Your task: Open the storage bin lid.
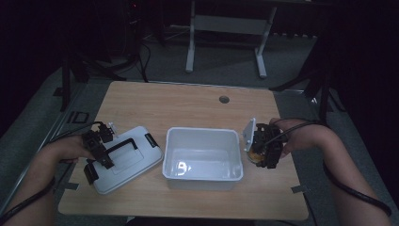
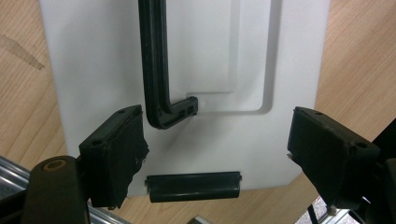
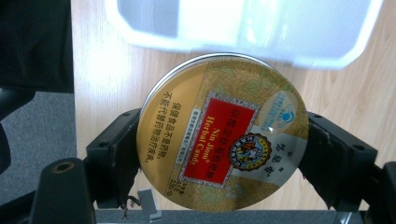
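A round gold candy tin (image 3: 223, 128) with a red label sits clamped between the black jaws of my right gripper (image 3: 223, 154), lifted above the table just right of the white bin (image 1: 203, 158); in the high view the tin (image 1: 254, 154) peeks out under that gripper (image 1: 264, 149). My left gripper (image 1: 99, 153) hovers over the white lid (image 1: 126, 158), which lies flat on the table left of the bin. Its jaws stand open (image 2: 215, 154) above the lid (image 2: 107, 60), on either side of the lid's black handle (image 2: 159, 70) and end latch (image 2: 194, 185), touching neither.
The white bin's rim (image 3: 243, 42) lies just beyond the tin in the right gripper view. The wooden table (image 1: 188, 103) has a cable hole (image 1: 224, 99) at the back. A table frame stands on the floor beyond (image 1: 226, 28).
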`<action>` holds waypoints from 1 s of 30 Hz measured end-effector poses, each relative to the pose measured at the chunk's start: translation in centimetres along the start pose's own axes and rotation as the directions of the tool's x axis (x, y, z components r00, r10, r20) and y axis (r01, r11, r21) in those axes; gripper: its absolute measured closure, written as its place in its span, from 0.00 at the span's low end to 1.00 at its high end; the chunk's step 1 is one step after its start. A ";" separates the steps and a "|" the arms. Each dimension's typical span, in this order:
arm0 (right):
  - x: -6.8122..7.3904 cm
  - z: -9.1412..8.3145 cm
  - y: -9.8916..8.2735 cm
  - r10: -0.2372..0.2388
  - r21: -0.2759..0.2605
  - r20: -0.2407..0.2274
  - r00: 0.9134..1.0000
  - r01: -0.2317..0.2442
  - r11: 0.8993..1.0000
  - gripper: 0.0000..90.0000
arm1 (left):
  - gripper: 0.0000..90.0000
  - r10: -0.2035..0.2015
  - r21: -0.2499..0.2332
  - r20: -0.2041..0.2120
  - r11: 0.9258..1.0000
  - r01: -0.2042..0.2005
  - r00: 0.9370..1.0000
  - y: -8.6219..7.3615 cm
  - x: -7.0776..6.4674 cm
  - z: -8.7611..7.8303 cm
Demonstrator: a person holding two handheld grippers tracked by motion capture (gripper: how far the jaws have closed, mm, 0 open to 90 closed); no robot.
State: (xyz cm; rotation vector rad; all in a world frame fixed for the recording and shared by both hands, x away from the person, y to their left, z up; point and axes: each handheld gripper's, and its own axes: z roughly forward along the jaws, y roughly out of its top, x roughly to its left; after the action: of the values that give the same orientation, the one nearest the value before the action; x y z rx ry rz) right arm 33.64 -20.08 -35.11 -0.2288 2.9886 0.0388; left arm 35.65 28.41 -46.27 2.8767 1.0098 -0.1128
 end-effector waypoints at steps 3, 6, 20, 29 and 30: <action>-0.3 -0.5 1.0 -0.007 -0.007 0.007 1.000 0.007 1.000 0.23 | 0.20 0.001 -0.001 -0.001 1.000 -0.001 1.000 -0.1 0.0 -0.1; -0.4 -0.7 1.6 -0.006 -0.009 0.010 1.000 0.006 1.000 0.23 | 0.20 -0.001 0.000 0.001 1.000 0.001 1.000 -0.2 0.0 0.0; -1.0 0.7 6.0 -0.068 -0.035 -0.018 0.998 0.067 0.997 0.23 | 0.20 0.008 0.009 0.001 1.000 -0.008 1.000 -0.1 -0.1 0.3; -1.6 3.2 7.2 -0.077 -0.031 -0.034 0.996 0.076 0.997 0.23 | 0.20 0.009 0.016 0.001 1.000 -0.009 1.000 -0.3 0.0 0.4; -1.7 3.6 7.3 -0.074 -0.028 -0.036 0.997 0.073 0.997 0.23 | 0.20 0.008 0.016 0.002 1.000 -0.008 1.000 -0.3 0.0 0.4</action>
State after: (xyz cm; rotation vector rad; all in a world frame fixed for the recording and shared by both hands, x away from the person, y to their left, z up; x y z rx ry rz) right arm 34.66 -12.50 -38.31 -0.3453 3.0151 0.0668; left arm 35.43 28.56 -46.71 2.8941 1.0011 -0.1234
